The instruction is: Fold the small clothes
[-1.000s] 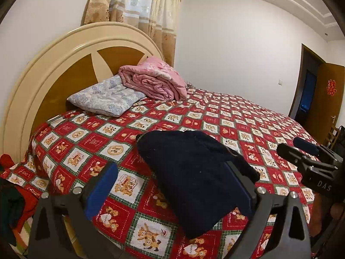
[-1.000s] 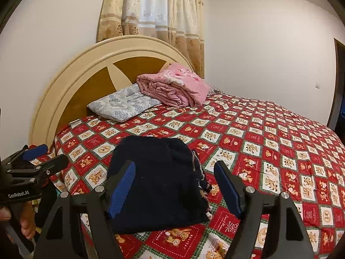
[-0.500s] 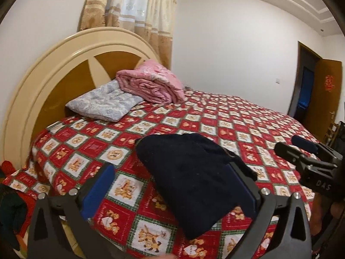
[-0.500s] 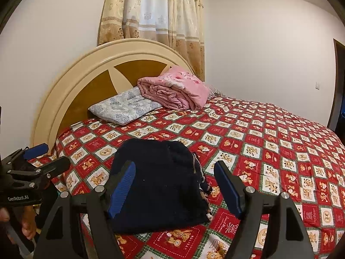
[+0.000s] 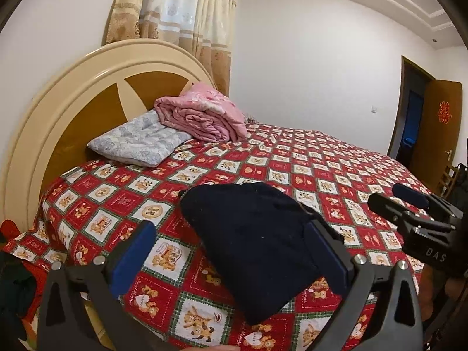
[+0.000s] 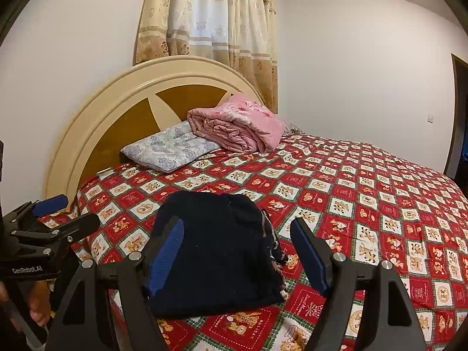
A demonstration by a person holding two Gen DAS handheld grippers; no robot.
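1. Left wrist view: left gripper [image 5: 234,256] fingers spread wide, blue pads apart, nothing pinched between them.
2. Same view: dark navy garment [image 5: 251,242] lies folded and flat on the red checked bedspread [image 5: 321,169], near the bed's near edge; its right part sits behind the right pad, contact not determinable.
3. Same view: right gripper [image 5: 409,204] enters from the right edge, above the bedspread, apart from the garment.
4. Same view: grey patterned pillow [image 5: 140,140] and rolled pink blanket [image 5: 201,115] rest against the rounded headboard [image 5: 73,93]; curtain [image 5: 181,23] hangs behind; a brown door [image 5: 435,128] stands open at right.
5. Right wrist view: right gripper [image 6: 237,253] fingers spread, pads either side of the garment [image 6: 216,251] in the picture, not pressing it.
6. Same view: garment's frayed patterned edge faces right; left gripper [image 6: 67,213] at left edge, fingers apart, held by a hand [image 6: 38,307].
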